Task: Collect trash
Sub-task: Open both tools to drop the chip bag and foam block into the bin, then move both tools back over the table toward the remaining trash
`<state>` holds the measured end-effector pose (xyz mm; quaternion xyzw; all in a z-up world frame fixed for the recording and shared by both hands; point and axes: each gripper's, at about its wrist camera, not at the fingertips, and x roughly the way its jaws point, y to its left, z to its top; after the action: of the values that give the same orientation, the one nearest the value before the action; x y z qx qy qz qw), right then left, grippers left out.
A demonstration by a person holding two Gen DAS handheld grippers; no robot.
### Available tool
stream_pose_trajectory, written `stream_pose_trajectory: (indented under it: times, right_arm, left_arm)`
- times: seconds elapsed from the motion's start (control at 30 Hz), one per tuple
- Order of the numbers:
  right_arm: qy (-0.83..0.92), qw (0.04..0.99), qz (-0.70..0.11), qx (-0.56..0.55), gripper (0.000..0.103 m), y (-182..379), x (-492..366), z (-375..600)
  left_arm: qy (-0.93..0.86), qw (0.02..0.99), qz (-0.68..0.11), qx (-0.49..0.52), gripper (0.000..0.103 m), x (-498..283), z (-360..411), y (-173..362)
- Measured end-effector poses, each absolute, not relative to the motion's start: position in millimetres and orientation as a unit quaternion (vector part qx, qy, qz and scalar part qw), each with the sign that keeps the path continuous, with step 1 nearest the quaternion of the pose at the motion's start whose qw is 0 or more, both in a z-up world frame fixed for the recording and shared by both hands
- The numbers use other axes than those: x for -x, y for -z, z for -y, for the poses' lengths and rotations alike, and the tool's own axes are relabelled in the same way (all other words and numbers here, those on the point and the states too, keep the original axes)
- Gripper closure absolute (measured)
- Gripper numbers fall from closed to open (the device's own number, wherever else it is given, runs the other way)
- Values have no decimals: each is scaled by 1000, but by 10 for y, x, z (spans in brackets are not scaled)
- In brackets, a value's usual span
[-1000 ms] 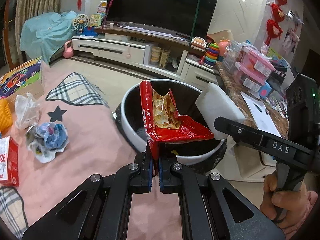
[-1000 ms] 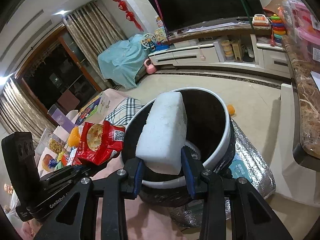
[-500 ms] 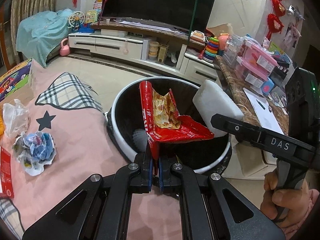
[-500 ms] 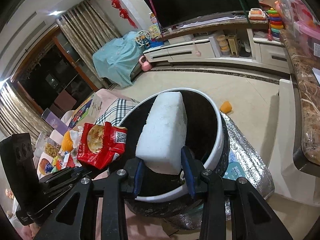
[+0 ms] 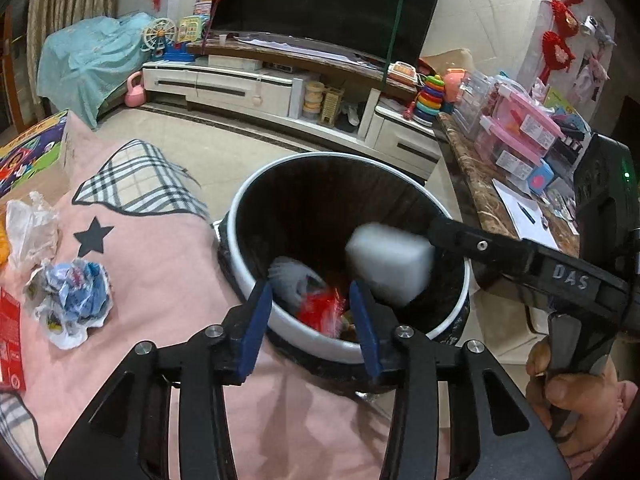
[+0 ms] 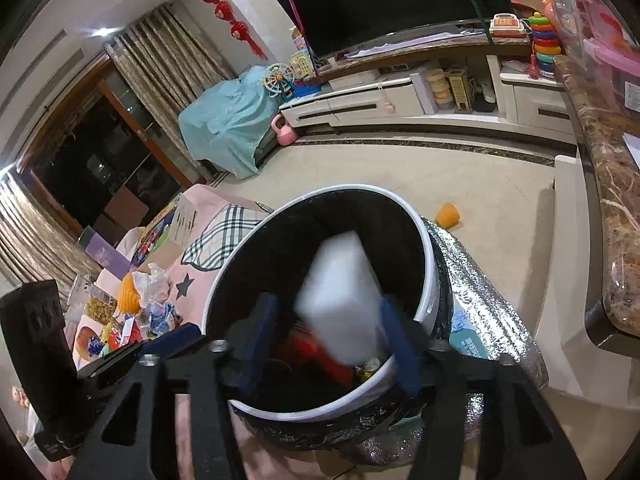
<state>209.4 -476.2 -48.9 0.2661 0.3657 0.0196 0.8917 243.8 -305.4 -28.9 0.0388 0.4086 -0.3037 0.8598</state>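
A round bin with a white rim [image 5: 256, 312] [image 6: 430, 264] and black inside stands at the edge of the pink cloth. My left gripper [image 5: 312, 320] is open over its near rim. The red snack bag [image 5: 320, 310] lies inside the bin, also visible in the right wrist view [image 6: 308, 350]. My right gripper [image 6: 326, 338] is open over the bin. The white foam block [image 6: 340, 300] is blurred, loose between its fingers, dropping into the bin; it also shows in the left wrist view [image 5: 390, 262].
On the pink cloth [image 5: 160, 288] lie a crumpled blue-white wrapper [image 5: 74, 300], a clear plastic bag [image 5: 30, 228] and a red packet [image 5: 10, 340]. A marble counter [image 5: 476, 184] stands right of the bin. An orange cup [image 6: 448, 214] lies on the floor.
Both grippers opened over the bin. The red snack bag fell into the bin and the white foam block is falling in.
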Motion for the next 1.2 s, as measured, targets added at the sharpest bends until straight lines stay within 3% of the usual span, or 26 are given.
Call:
stream_pose_trajectory:
  times: [0.3,0.6,1.2]
  right_arm:
    - [-25,896,-348,-273,22,427,-1941,4644]
    - [-49,906,-337,-251,19,324,-1767,4305]
    - [-117,903,-354,-214,6,378,-1648,3323]
  left_arm:
    - [275,870,-408,-17,47,-2256,2657,353]
    - [226,884,-408,23,36,-2065,2066,406]
    - [140,904,-399,67,29,-1732,1025,511]
